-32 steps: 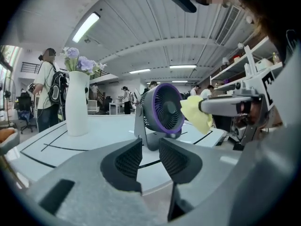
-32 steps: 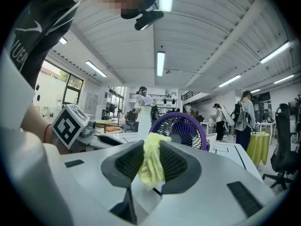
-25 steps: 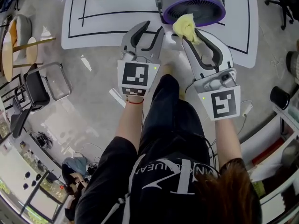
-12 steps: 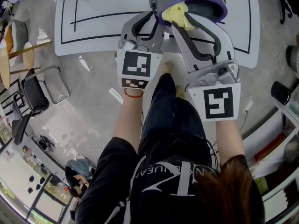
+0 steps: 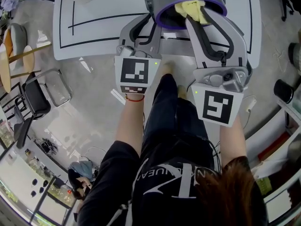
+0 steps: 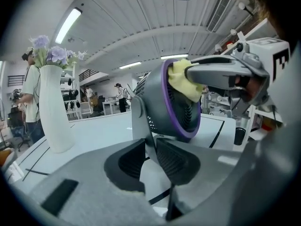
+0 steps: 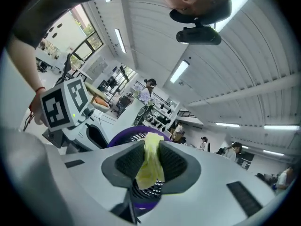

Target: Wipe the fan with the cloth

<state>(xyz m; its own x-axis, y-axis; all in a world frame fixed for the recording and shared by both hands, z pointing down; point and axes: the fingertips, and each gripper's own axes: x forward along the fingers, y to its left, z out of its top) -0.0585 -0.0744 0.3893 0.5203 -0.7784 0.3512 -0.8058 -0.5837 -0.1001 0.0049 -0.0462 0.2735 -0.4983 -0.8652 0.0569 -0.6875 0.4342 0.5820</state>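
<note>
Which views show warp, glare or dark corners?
Head view: fisheye bends the table edges, and its white top is near blown out. Left gripper view: dark corners, fan sharp. Right gripper view: ceiling lights clip white, cloth sharp.

The head view looks steeply down from above the person, with the white counter with black lines [image 5: 94, 41] at its far edge. The left gripper view sits low and close at the left of the grey round fan with a purple rim [image 6: 153, 93], facing far across the counter. The right gripper view looks from very near over the fan's rim, mostly at the ceiling. All three views share the fan and the crumpled yellow cloth [image 7: 149, 166].
</note>
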